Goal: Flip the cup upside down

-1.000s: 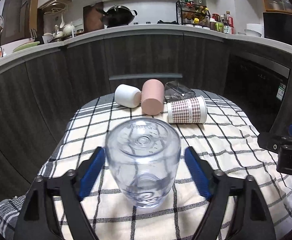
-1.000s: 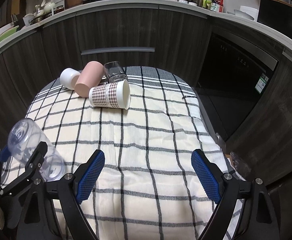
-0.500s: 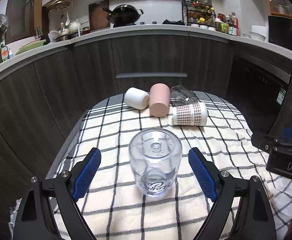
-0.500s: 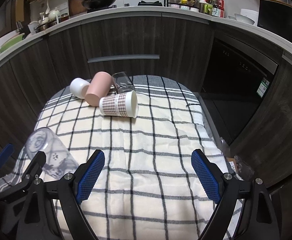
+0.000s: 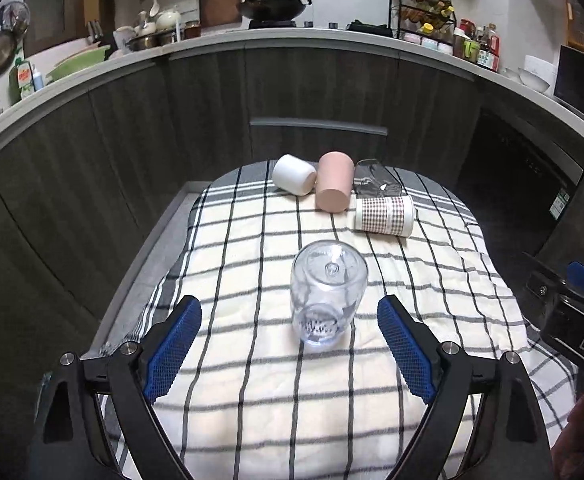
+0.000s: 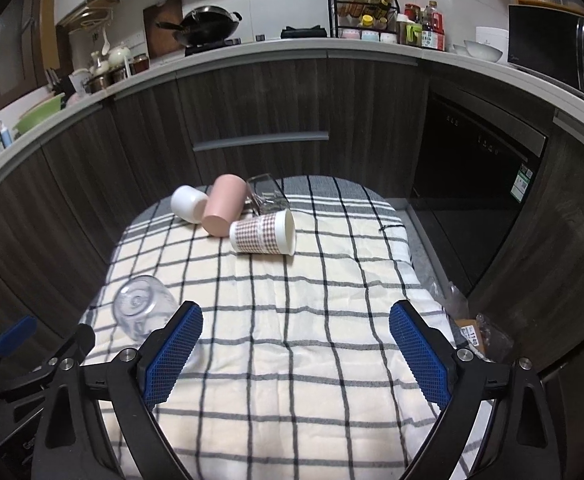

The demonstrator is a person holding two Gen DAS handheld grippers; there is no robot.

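A clear plastic cup [image 5: 327, 292] stands upside down on the checked cloth [image 5: 276, 408], base up. It also shows at the left in the right wrist view [image 6: 142, 306]. My left gripper [image 5: 290, 346] is open and empty, pulled back from the cup, which stands free beyond its fingertips. My right gripper [image 6: 294, 354] is open and empty over the cloth [image 6: 292, 380], to the right of the cup. Part of the left gripper shows at the lower left of the right wrist view.
At the far end of the cloth lie a white cup [image 5: 294, 175], a pink cup [image 5: 334, 182], a clear glass [image 5: 376, 182] and a checked paper cup [image 5: 384, 216], all on their sides. Dark cabinets curve around the table. A counter with cookware runs behind.
My left gripper has drawn back and up from the clear cup, which stays upside down on the cloth. My right gripper has also pulled back a little.
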